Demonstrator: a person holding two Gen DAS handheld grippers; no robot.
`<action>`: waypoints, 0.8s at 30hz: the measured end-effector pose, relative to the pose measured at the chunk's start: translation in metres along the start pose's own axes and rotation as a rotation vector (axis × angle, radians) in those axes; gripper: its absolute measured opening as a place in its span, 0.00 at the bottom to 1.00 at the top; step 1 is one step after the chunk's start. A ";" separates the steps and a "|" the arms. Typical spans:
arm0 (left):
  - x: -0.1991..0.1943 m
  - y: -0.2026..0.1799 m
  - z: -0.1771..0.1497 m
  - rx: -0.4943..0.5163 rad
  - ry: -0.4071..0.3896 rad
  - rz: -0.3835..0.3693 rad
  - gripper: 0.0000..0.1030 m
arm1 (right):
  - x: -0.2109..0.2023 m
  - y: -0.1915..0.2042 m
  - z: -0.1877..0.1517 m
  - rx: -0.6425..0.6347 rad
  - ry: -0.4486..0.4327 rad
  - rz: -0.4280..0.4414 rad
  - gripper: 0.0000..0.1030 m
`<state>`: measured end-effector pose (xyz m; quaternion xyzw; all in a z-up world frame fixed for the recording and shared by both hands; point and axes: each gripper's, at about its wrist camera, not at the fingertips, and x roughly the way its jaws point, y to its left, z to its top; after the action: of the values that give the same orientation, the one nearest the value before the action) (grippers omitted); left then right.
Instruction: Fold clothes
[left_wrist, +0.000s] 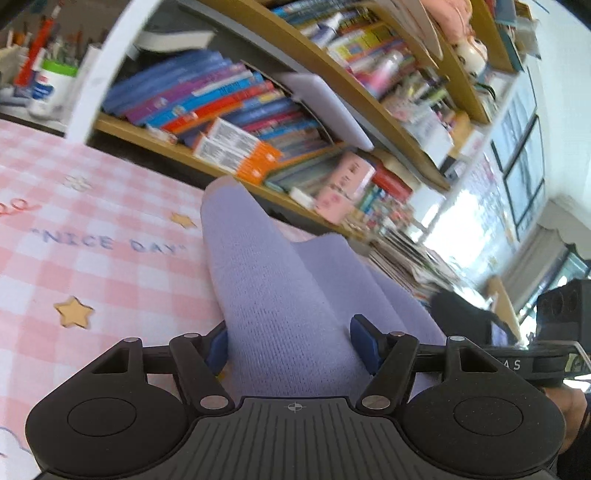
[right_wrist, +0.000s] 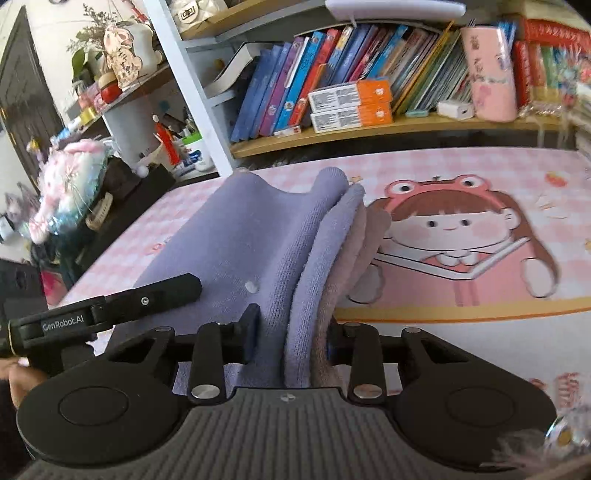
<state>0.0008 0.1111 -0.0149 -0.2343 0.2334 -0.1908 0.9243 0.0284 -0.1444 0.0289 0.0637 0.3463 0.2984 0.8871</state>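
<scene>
A lilac knitted garment with a pale pink layer is held up over the pink checked table mat. My left gripper is shut on a thick fold of it, blue pads pressed against both sides. My right gripper is shut on several bunched layers of the same garment. The left gripper's body shows at the left of the right wrist view, and the right gripper's body shows at the right edge of the left wrist view. The garment's far end droops toward the mat.
A bookshelf full of books stands right behind the table, with orange-and-white boxes on its lowest shelf. A white shelf post rises at the back. Clutter and a plush toy sit left. The mat shows a cartoon girl.
</scene>
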 end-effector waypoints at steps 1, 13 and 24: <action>0.002 -0.002 -0.001 0.001 0.015 -0.003 0.65 | -0.002 -0.003 -0.001 0.013 0.007 -0.002 0.30; 0.007 0.003 -0.001 -0.048 0.054 0.012 0.68 | 0.005 -0.044 -0.010 0.267 0.051 0.077 0.48; 0.001 -0.003 0.000 -0.012 0.010 -0.031 0.65 | 0.004 -0.039 -0.017 0.215 -0.003 0.099 0.35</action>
<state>0.0008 0.1084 -0.0141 -0.2424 0.2357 -0.2049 0.9185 0.0385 -0.1760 0.0014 0.1760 0.3712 0.3030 0.8599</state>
